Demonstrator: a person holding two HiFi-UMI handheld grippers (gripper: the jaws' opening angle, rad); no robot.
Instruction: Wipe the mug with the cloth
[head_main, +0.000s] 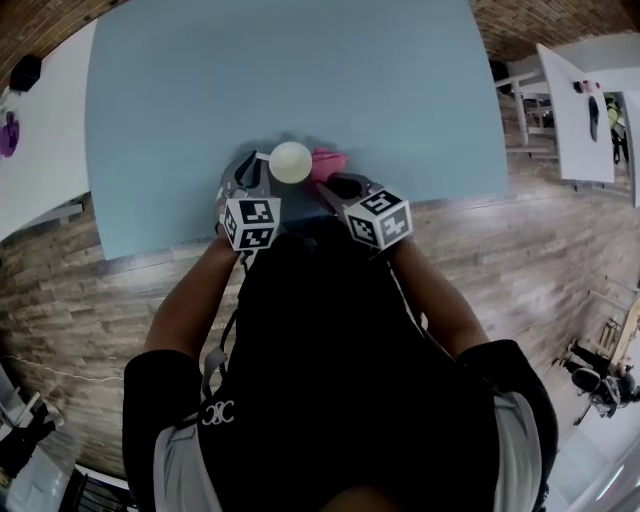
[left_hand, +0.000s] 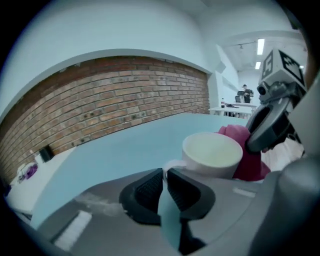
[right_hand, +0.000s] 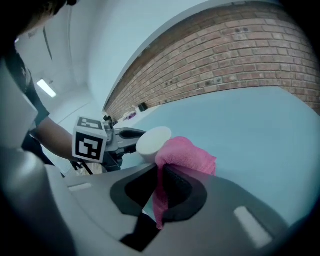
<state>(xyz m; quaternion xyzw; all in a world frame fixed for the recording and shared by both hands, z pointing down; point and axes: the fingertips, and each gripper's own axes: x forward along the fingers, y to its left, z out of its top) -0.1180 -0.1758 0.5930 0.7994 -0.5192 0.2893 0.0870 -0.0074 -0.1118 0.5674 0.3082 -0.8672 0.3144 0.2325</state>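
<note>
The left gripper (left_hand: 164, 174) pinches the handle (left_hand: 171, 163) of the mug (left_hand: 212, 152), evidently to steady it. The right gripper (right_hand: 161, 169) clamps the pink cloth (right_hand: 189, 156) against the mug's side, ready for wiping.

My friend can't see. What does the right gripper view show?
The right gripper pinches a pink cloth, held against a white mug on a blue table. The left gripper holds the mug from the far side.
</note>
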